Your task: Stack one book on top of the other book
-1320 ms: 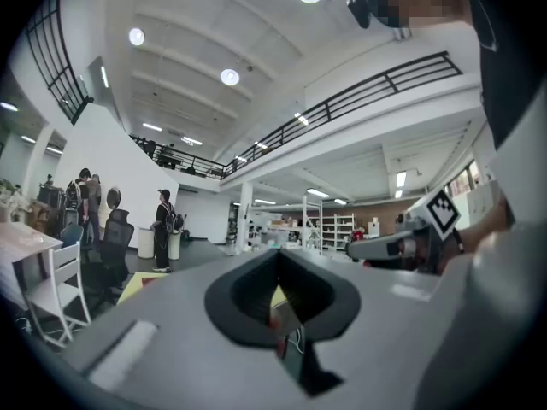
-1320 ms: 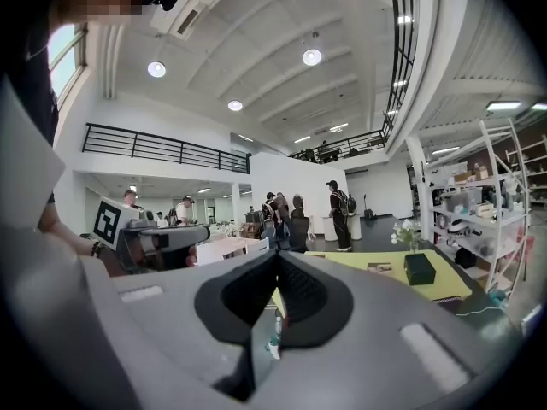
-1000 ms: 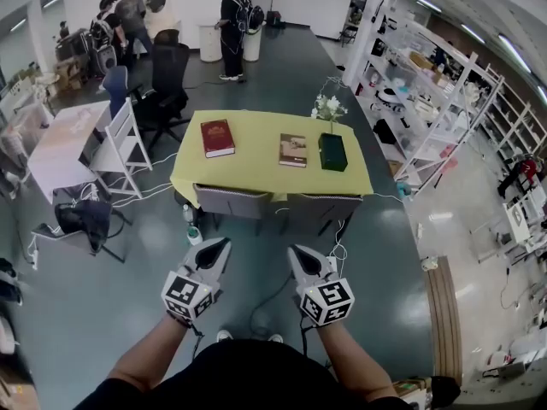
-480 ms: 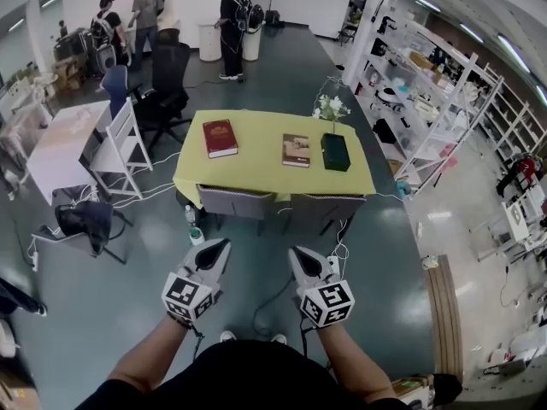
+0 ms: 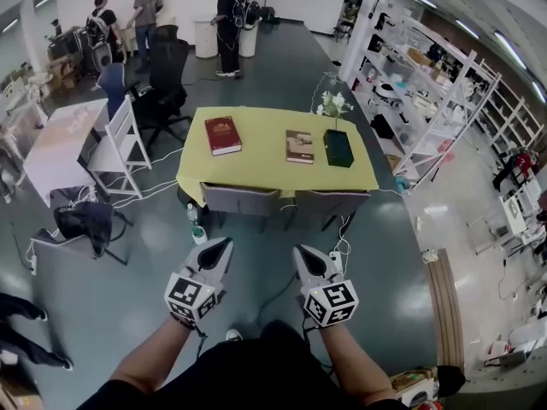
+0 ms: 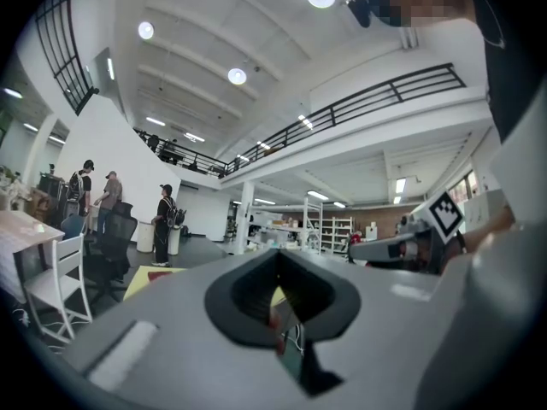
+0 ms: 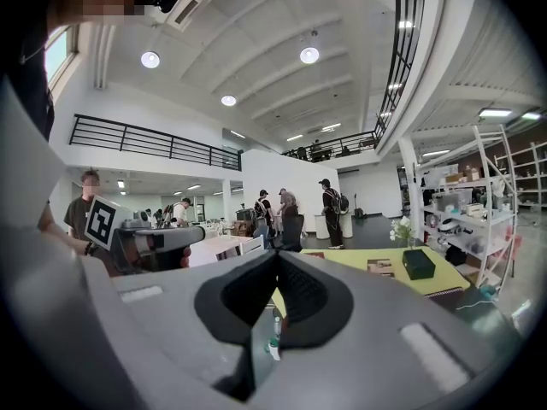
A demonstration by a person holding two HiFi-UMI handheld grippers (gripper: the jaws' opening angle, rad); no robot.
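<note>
Wide floor (image 5: 145,267) before table (image 5: 263,159), red book (image 5: 222,135) near left edge

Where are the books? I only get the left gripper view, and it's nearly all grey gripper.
Observer: Both lie on the yellow table ahead, apart: a red book toward its left, a brown book near the middle.
Operator: What's beside the brown one?
Observer: A dark green box, on its right, with white flowers behind.
Operator: Is my other gripper holding something?
Observer: No, the right gripper is shut and empty, short of the table.
</note>
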